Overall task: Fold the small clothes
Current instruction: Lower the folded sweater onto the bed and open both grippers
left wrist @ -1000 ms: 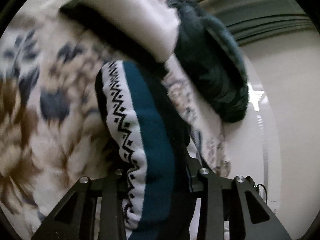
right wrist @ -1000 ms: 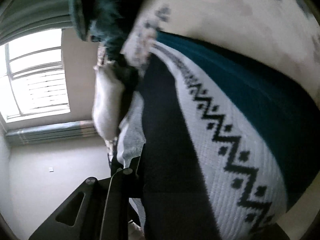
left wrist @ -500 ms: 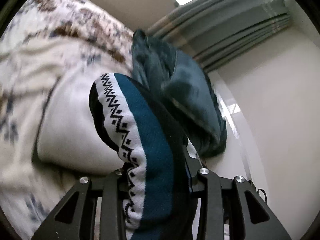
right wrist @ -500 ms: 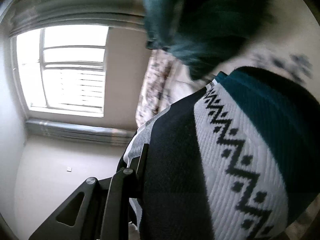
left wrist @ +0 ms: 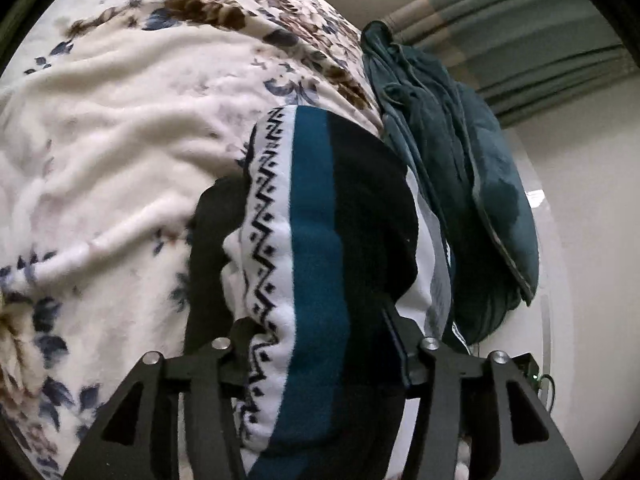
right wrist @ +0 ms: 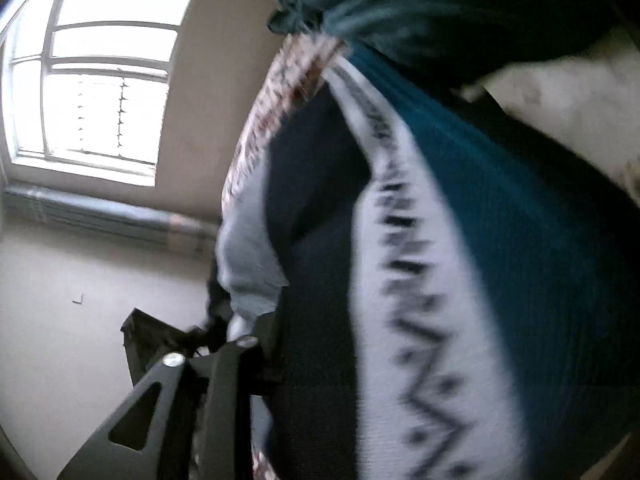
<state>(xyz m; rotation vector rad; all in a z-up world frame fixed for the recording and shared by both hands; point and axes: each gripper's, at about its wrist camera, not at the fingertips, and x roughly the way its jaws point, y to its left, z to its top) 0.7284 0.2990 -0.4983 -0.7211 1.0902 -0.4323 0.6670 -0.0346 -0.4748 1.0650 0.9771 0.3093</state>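
A small knitted garment [left wrist: 320, 240] with teal, black and white zigzag bands is bunched between the fingers of my left gripper [left wrist: 320, 344], which is shut on it and holds it above the floral blanket [left wrist: 120, 140]. The same garment [right wrist: 460, 260] fills the right wrist view, blurred. My right gripper [right wrist: 280, 344] is shut on its black edge; only its left finger [right wrist: 224, 380] shows, the other is hidden by cloth.
A dark teal garment [left wrist: 460, 180] lies piled on the blanket's far edge, also in the right wrist view [right wrist: 420, 12]. Grey-green curtains [left wrist: 520, 40], a window [right wrist: 100, 92] and beige walls lie behind.
Both grippers have swung with the knitted garment; the views tilted toward the blanket's far edge and the window. The white cloth seen earlier in the left view is out of sight.
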